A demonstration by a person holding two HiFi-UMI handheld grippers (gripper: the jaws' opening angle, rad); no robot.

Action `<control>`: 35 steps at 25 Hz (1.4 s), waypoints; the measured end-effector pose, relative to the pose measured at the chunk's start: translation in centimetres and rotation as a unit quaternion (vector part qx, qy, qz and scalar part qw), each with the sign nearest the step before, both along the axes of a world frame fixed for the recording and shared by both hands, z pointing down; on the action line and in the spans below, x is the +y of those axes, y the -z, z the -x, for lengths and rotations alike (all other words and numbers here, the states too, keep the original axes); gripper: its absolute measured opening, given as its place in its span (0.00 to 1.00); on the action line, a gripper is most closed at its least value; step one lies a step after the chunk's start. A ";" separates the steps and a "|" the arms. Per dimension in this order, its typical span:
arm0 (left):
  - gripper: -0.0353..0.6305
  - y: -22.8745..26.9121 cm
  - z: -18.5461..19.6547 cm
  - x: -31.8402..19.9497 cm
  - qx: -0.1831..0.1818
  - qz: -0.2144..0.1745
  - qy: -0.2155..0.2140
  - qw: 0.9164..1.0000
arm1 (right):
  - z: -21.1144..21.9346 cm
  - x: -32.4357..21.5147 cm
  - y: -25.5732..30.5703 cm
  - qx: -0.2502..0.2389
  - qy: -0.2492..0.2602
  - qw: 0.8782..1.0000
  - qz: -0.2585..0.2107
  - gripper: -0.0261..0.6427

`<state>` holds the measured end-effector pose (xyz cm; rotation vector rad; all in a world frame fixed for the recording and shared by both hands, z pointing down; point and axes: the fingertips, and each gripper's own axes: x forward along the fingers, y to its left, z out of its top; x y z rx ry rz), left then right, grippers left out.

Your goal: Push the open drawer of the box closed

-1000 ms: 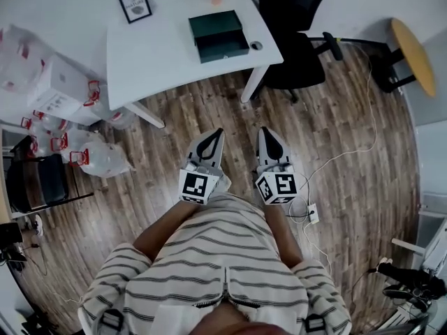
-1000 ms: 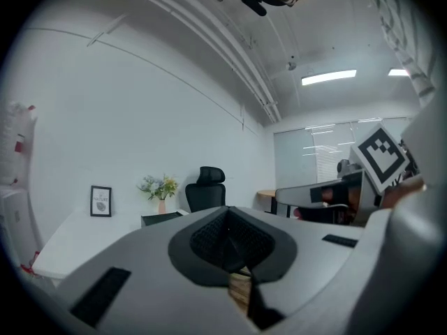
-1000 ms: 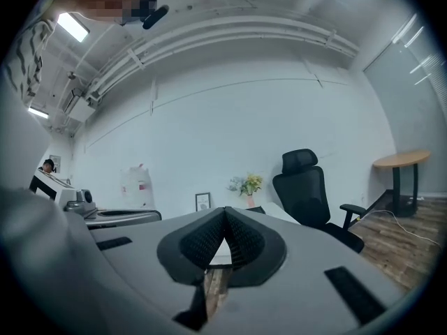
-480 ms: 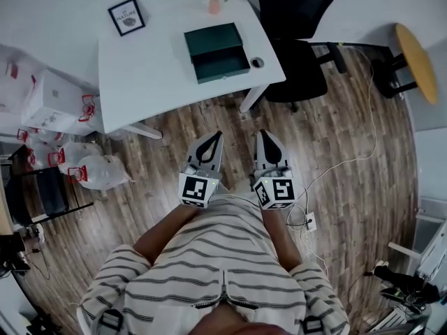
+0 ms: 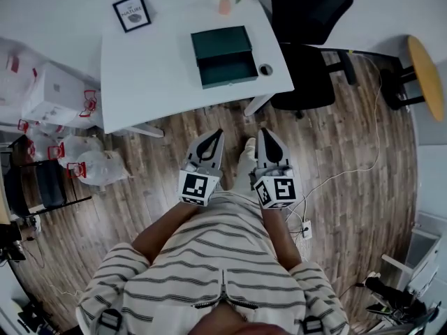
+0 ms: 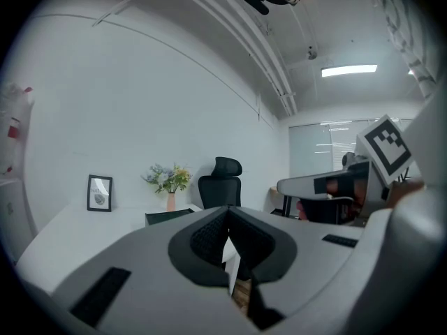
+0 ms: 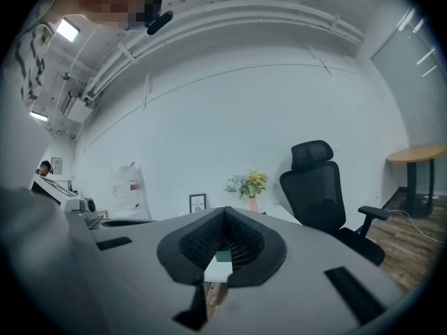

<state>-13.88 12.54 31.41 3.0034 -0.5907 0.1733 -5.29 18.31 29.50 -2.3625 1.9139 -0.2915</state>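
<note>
Drawer (image 5: 232, 69) stands pulled out on the near side of the dark green box (image 5: 221, 42), far ahead on the white table (image 5: 154, 68), between a framed picture (image 5: 131, 12) at the left and a black chair (image 5: 311, 44) at the right. My left tongs (image 5: 216, 135) are pressed together and empty. My right tongs (image 5: 266, 132) have their tips touching and hold nothing. Both are near me, well apart from the box.

text — "NATURE" on the framed picture (image 5: 132, 12), left of the green box (image 5: 225, 56), on the same table (image 5: 154, 72) | red print on white bags (image 5: 43, 93), far left of the box — too small to read | nothing else legible
</note>
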 end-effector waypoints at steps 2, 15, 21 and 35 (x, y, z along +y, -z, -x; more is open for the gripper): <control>0.05 -0.2 -1.1 -1.5 -0.003 0.002 0.010 1.000 | -1.2 -1.5 -0.1 0.000 0.007 1.000 0.001 0.05; 0.05 -2.7 -10.4 -9.7 -0.023 0.041 0.103 0.993 | -12.6 -11.6 -2.0 -0.013 0.094 0.994 0.043 0.05; 0.05 -5.5 -13.4 -11.9 -0.053 0.060 0.163 0.983 | -16.2 -15.0 -4.3 -0.020 0.144 0.987 0.069 0.05; 0.05 -10.7 -14.8 -15.3 -0.091 0.090 0.248 0.960 | -20.0 -21.4 -10.5 -0.048 0.198 0.972 0.121 0.05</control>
